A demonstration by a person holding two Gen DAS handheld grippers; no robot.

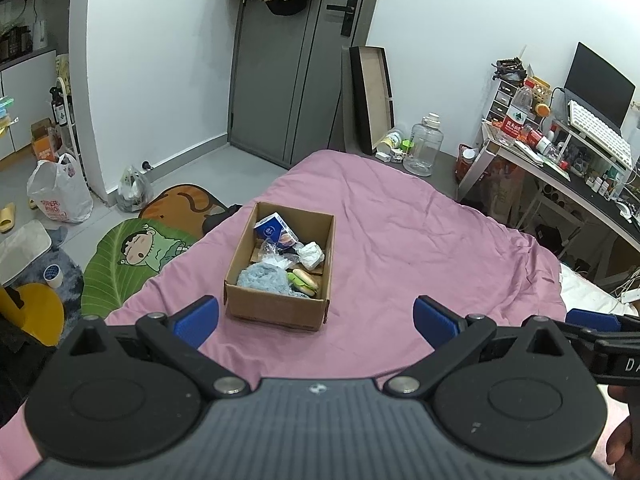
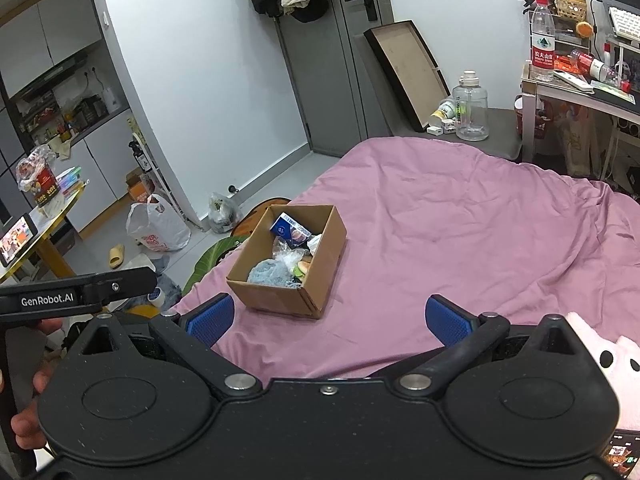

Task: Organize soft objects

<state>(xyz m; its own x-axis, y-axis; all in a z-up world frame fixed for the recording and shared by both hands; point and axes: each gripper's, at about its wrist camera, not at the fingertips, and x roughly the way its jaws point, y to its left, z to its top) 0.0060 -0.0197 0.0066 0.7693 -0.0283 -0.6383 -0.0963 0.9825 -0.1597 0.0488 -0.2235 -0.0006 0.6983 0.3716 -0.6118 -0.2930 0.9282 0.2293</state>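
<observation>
An open cardboard box (image 1: pixel 276 304) stands on the pink bed cover (image 1: pixel 420 240); it also shows in the right wrist view (image 2: pixel 280 292). Inside lie a blue fluffy cloth (image 1: pixel 262 278), a toy burger (image 1: pixel 306 282), a white crumpled wad (image 1: pixel 312 255), a blue packet (image 1: pixel 274 230) and clear plastic. My left gripper (image 1: pixel 316 322) is open and empty, just before the box's near wall. My right gripper (image 2: pixel 330 320) is open and empty, near the box's right front corner. A pink plush (image 2: pixel 616 364) lies at the right edge by my right gripper.
A grey door (image 1: pixel 288 80) faces the bed. A cluttered desk (image 1: pixel 560 152) with a laptop stands right. Floor mats (image 1: pixel 132 256), plastic bags (image 1: pixel 60 192) and a water jug (image 1: pixel 424 144) sit on the floor. A yellow side table (image 2: pixel 44 232) stands left.
</observation>
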